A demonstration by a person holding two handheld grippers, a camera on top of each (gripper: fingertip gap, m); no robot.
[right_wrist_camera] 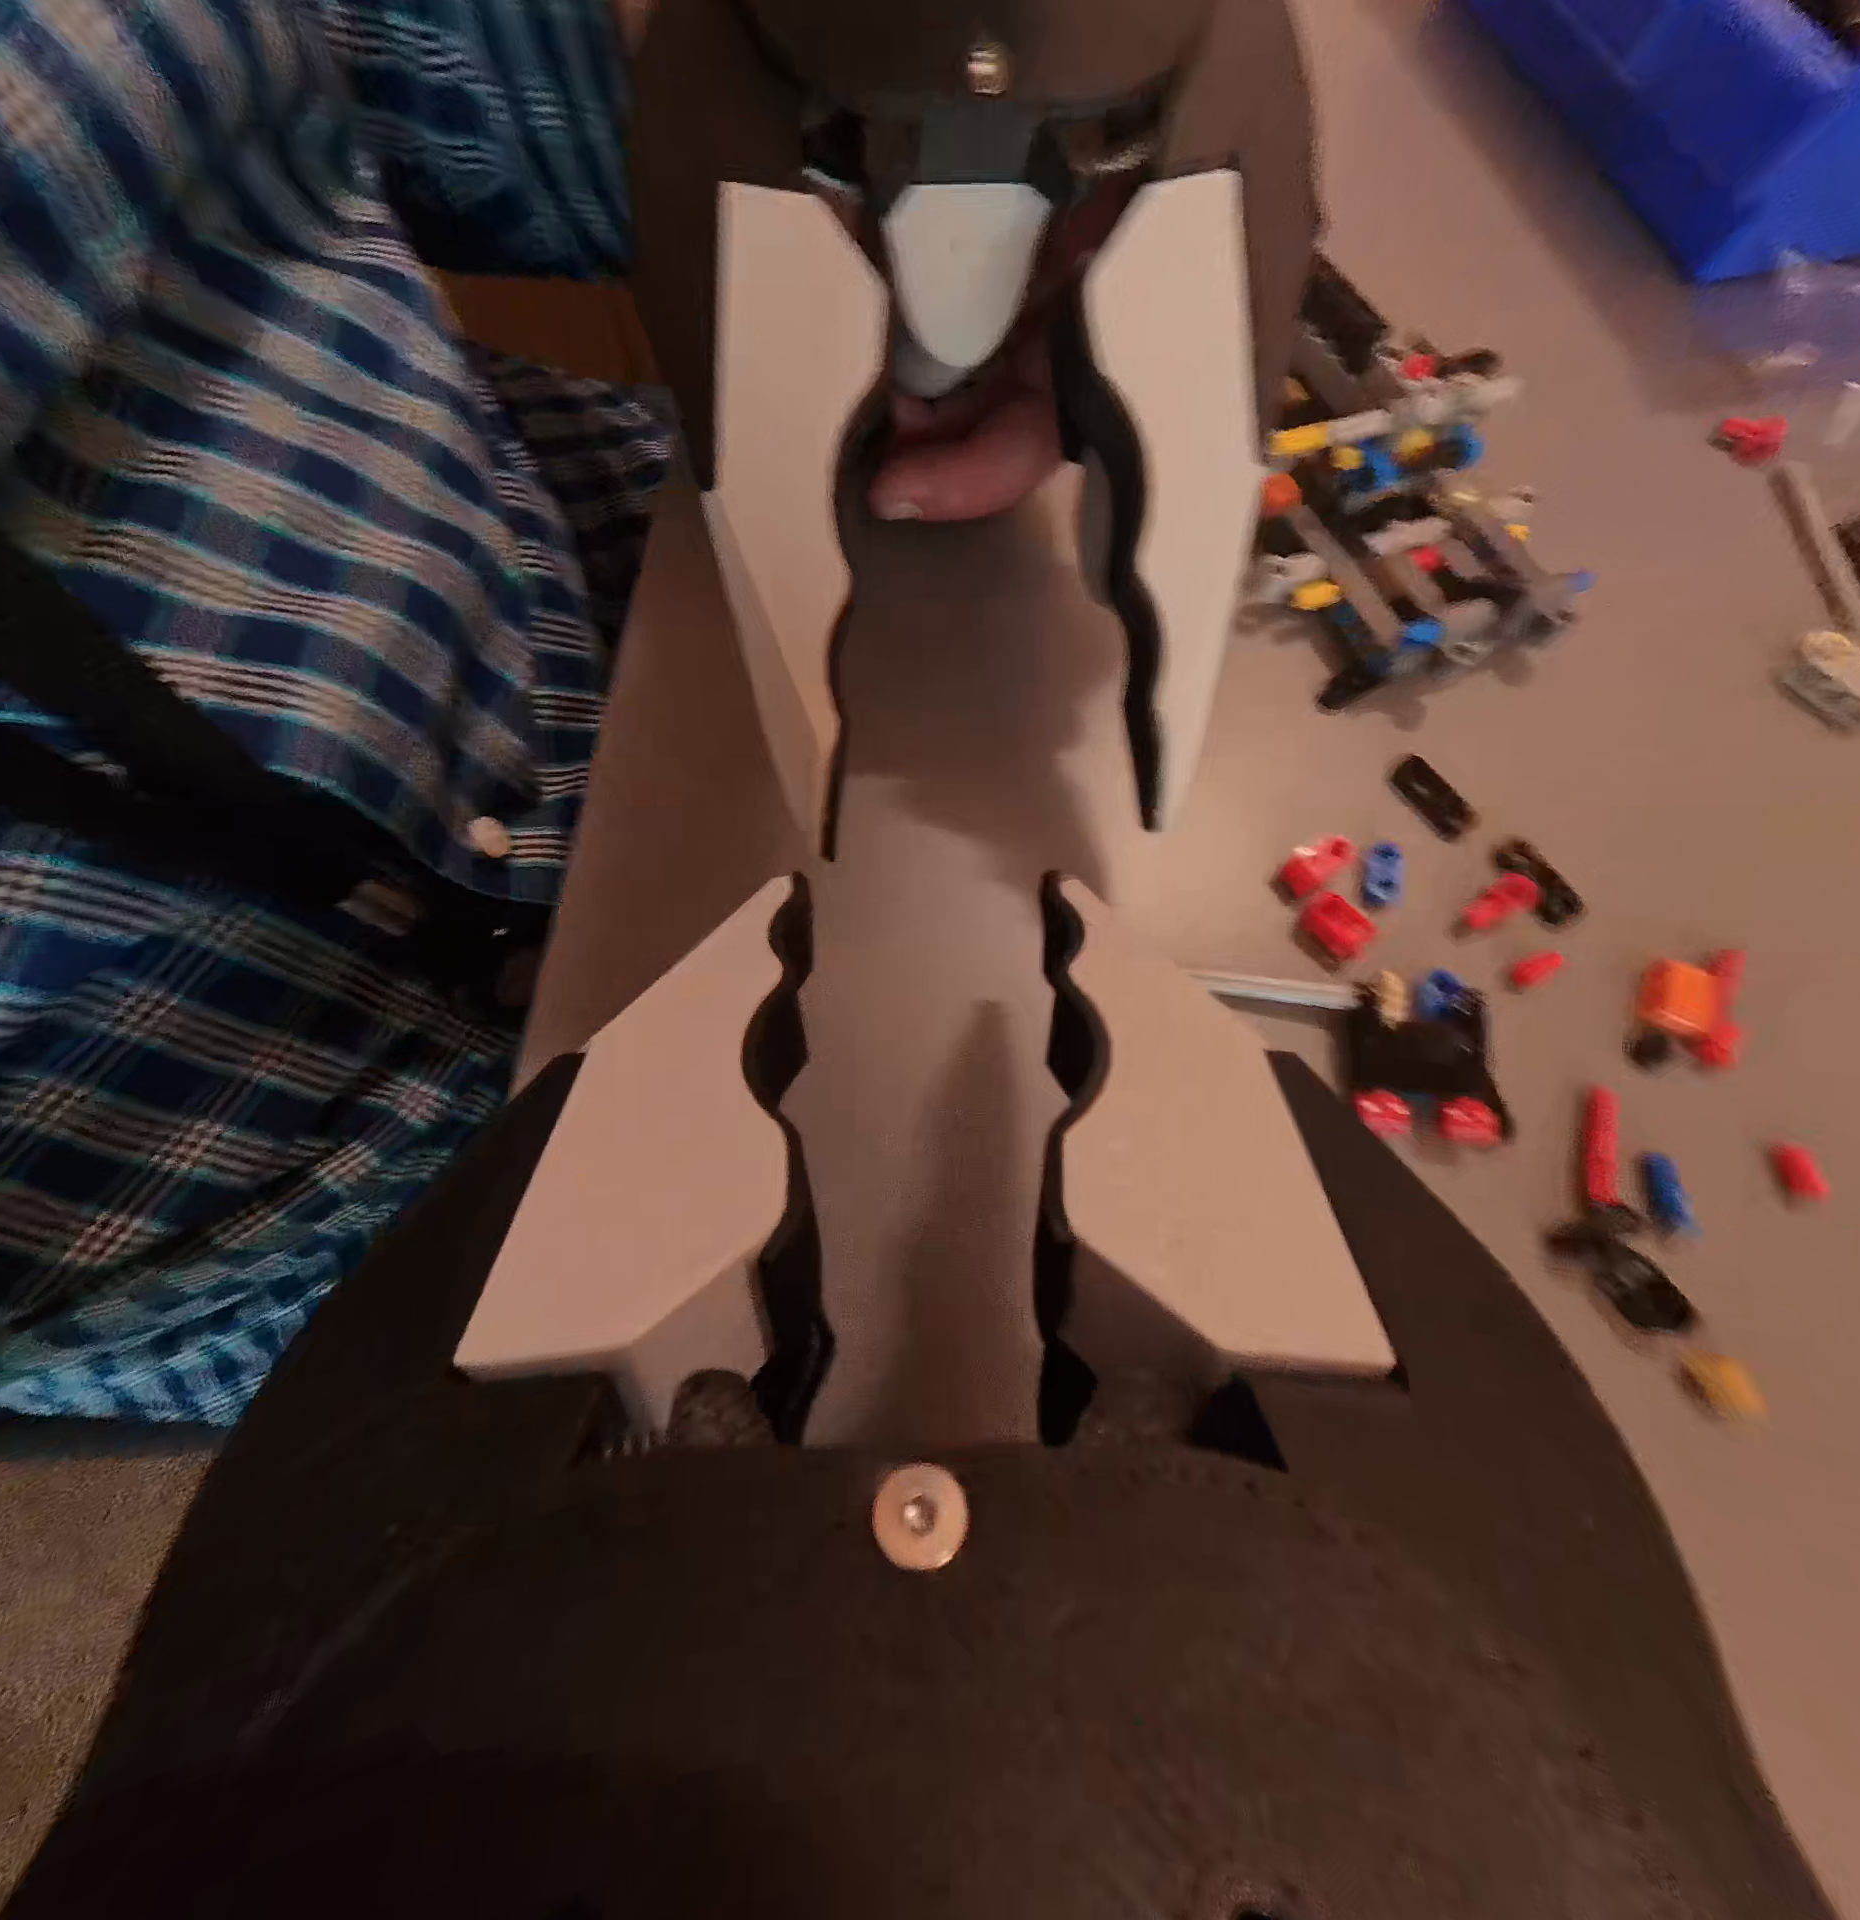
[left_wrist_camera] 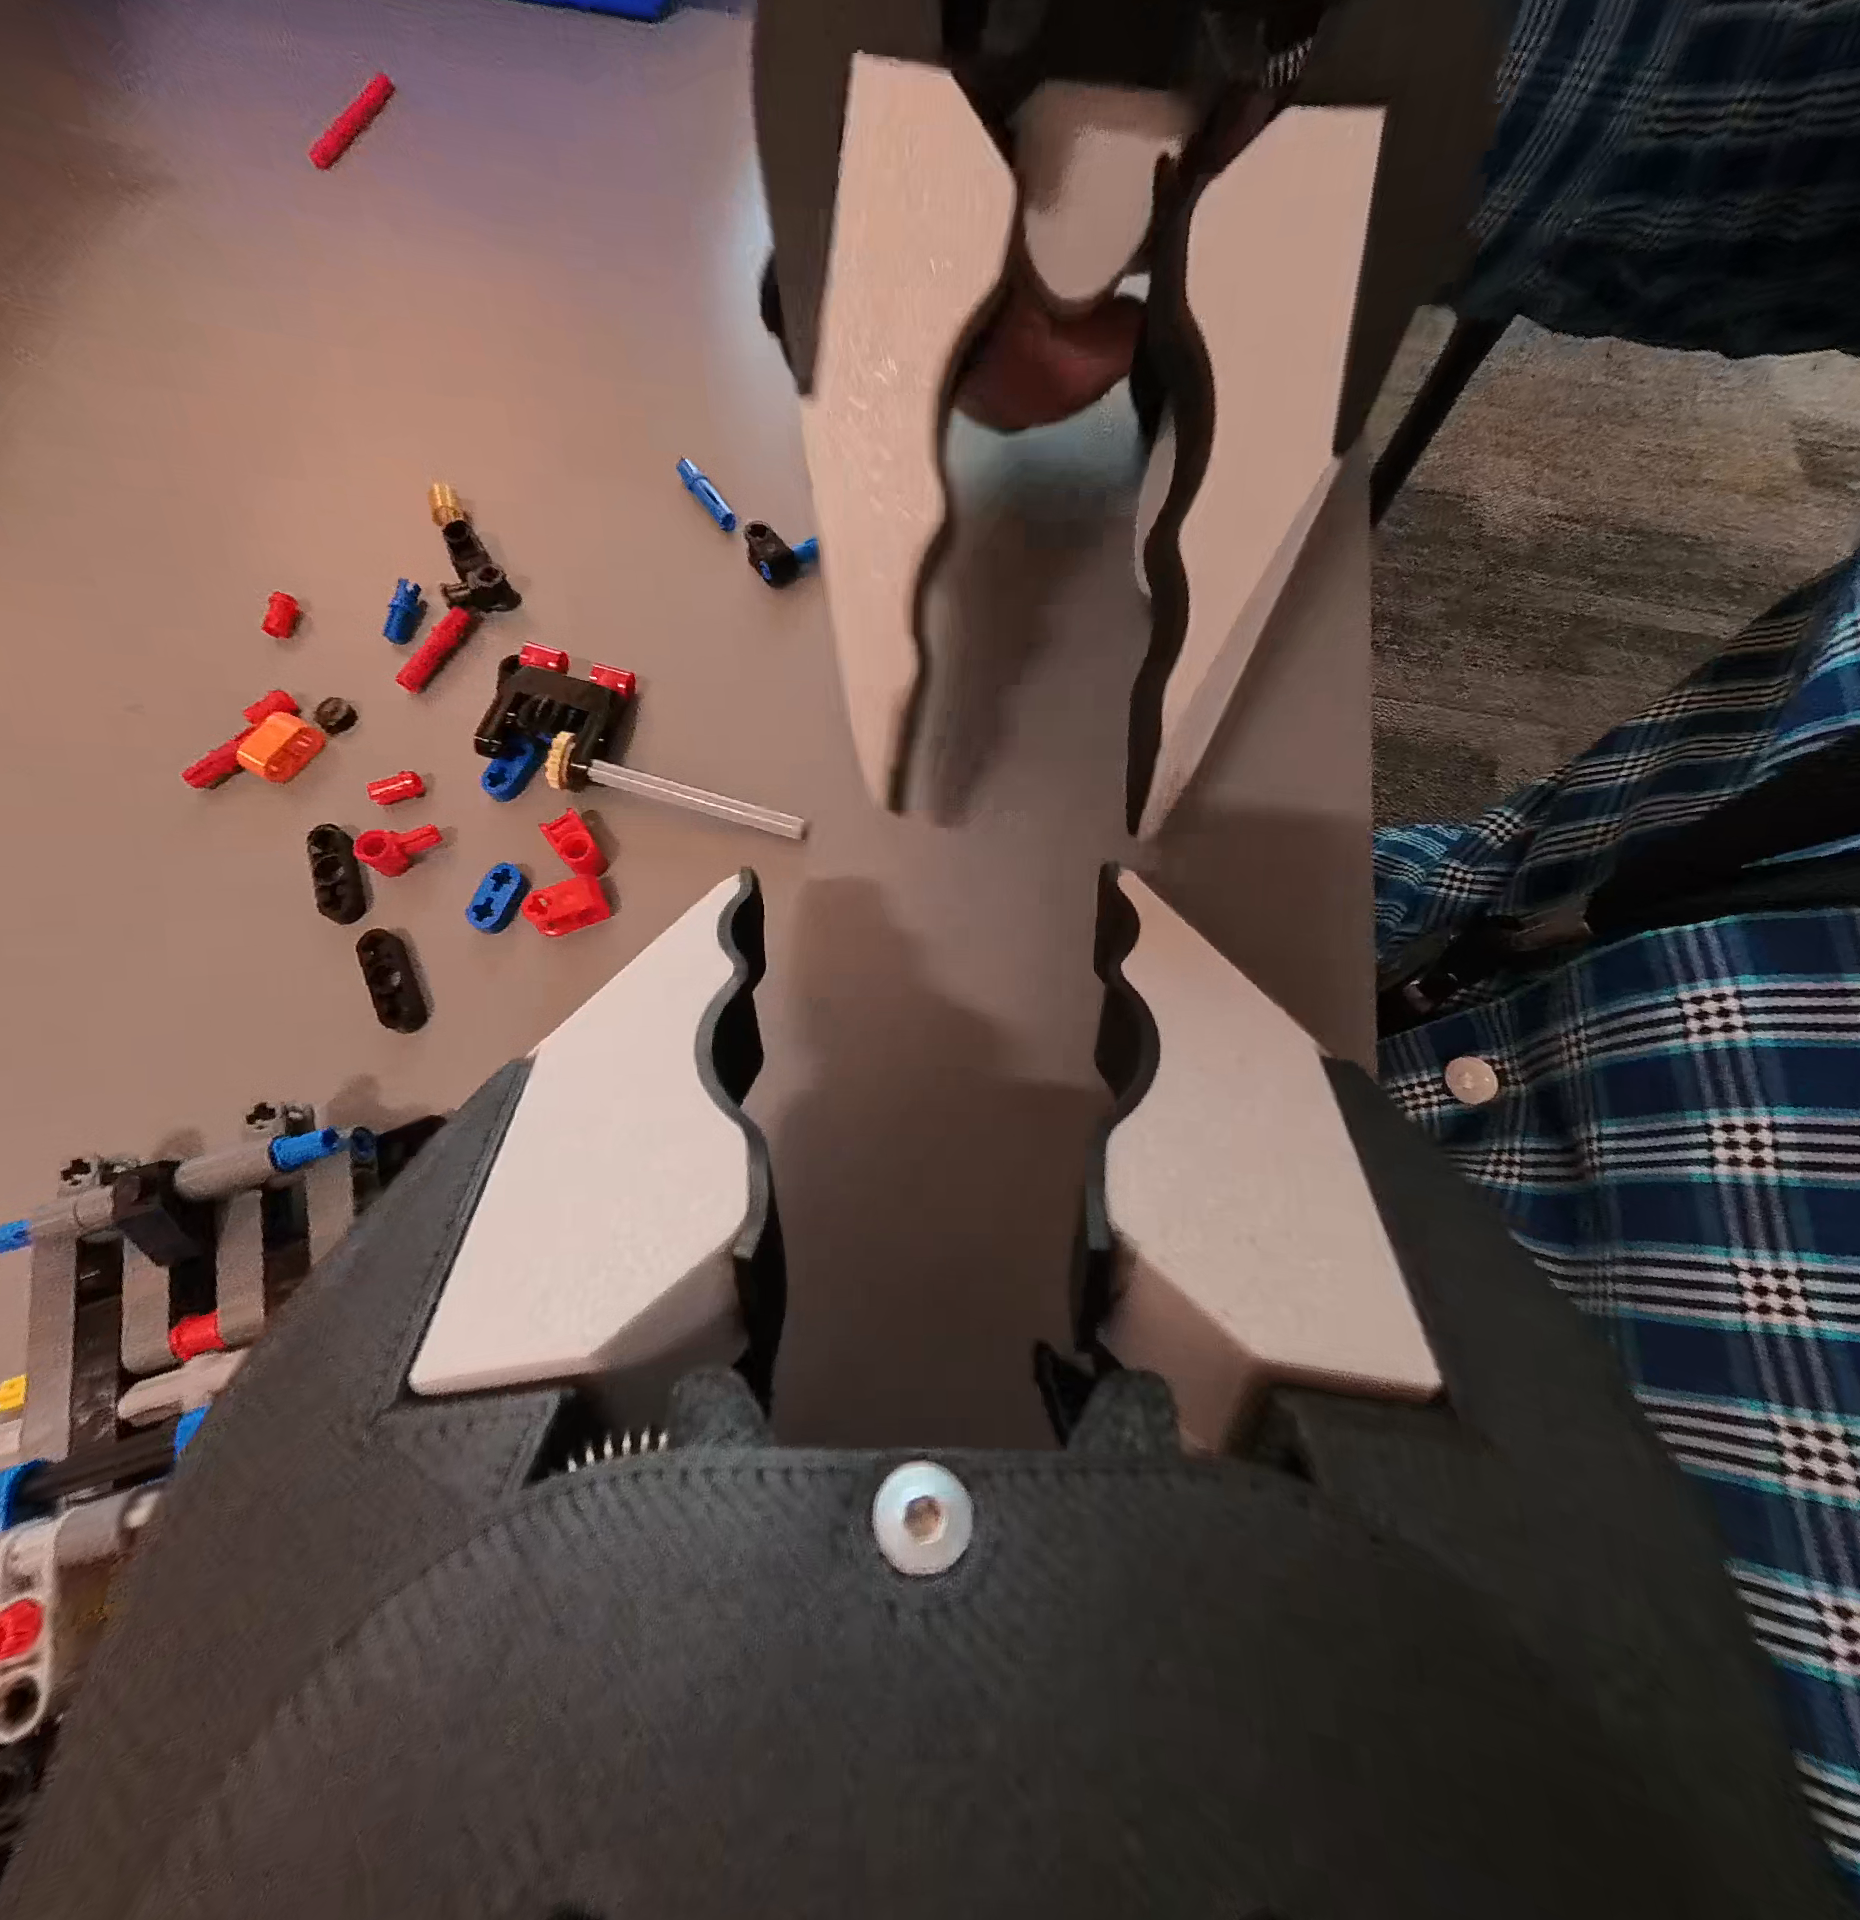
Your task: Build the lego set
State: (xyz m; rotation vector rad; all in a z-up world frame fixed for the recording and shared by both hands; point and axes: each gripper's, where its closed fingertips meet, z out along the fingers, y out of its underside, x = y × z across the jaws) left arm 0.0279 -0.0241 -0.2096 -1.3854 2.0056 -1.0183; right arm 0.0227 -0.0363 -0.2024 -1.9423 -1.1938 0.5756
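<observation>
Left wrist view: we are holding two empty grippers tip to tip, left gripper (left_wrist_camera: pixel 931 883) and right gripper (left_wrist_camera: pixel 1009 821), fingers wide; three black oval lego links (left_wrist_camera: pixel 336 873) are lying at nine o'clock, the grey-and-black lego frame (left_wrist_camera: pixel 167 1278) at eight.

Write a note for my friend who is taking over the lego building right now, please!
Left gripper: open, holding nothing. Right gripper: open, holding nothing. They face each other tip to tip above the table.
Loose lego pieces lie scattered on the table; among them sits a small black block with a grey rod.
The half-built frame stands on the table beyond the loose pieces.
Done: part of the frame. Left: pick up the loose pieces and add them.
</observation>
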